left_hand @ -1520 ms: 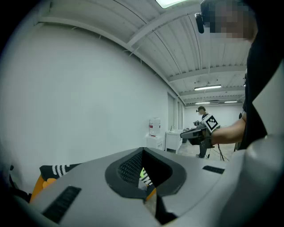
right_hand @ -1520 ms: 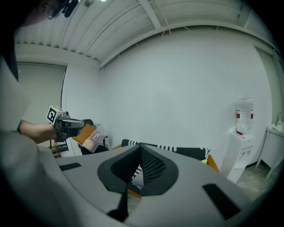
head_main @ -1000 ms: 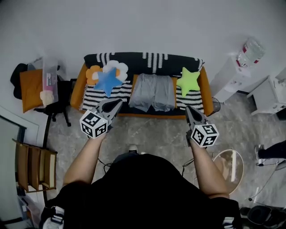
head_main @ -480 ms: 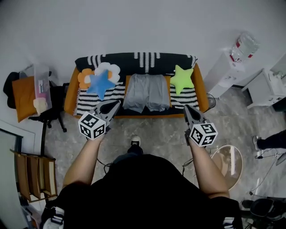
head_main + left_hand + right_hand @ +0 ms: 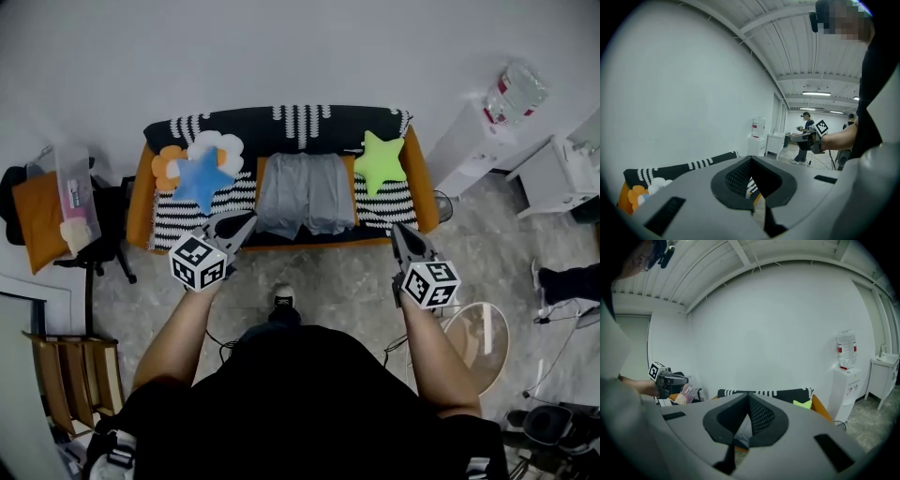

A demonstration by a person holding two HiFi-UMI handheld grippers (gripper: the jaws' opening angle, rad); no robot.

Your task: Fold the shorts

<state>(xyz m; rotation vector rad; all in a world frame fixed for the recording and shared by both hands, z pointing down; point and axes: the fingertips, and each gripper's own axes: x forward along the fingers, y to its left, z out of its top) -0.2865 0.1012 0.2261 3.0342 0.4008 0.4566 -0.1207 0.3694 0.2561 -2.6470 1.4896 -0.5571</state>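
Standing before the sofa [image 5: 424, 187], we hold both tools out over the floor [image 5: 328, 281], short of its front edge. The grey shorts [image 5: 305, 192] lie spread flat on the middle of the seat at twelve o'clock from us, legs toward us, apart from either tool. A black-and-white striped throw [image 5: 211, 211] covers the seat beneath them.

At eleven o'clock a blue star cushion [image 5: 201, 180] lies over a white and orange flower cushion [image 5: 223, 145]. At one o'clock a green star cushion [image 5: 379, 159] rests just beside the shorts.

The left tool [image 5: 249, 217] points at the seat's front edge, at eleven o'clock, near the shorts' left leg. Its jaws are closed tip to tip, and in its own view only a sliver of the striped throw shows past them.

The right tool [image 5: 396, 228] points at the front edge at one o'clock, below the green star. Its jaws are closed as well, gripping nothing, with the grey shorts showing beyond the notch.

At two o'clock a water dispenser [image 5: 473, 145] stands against the wall. At ten o'clock a clear box [image 5: 73, 187] sits by a black chair [image 5: 103, 246].
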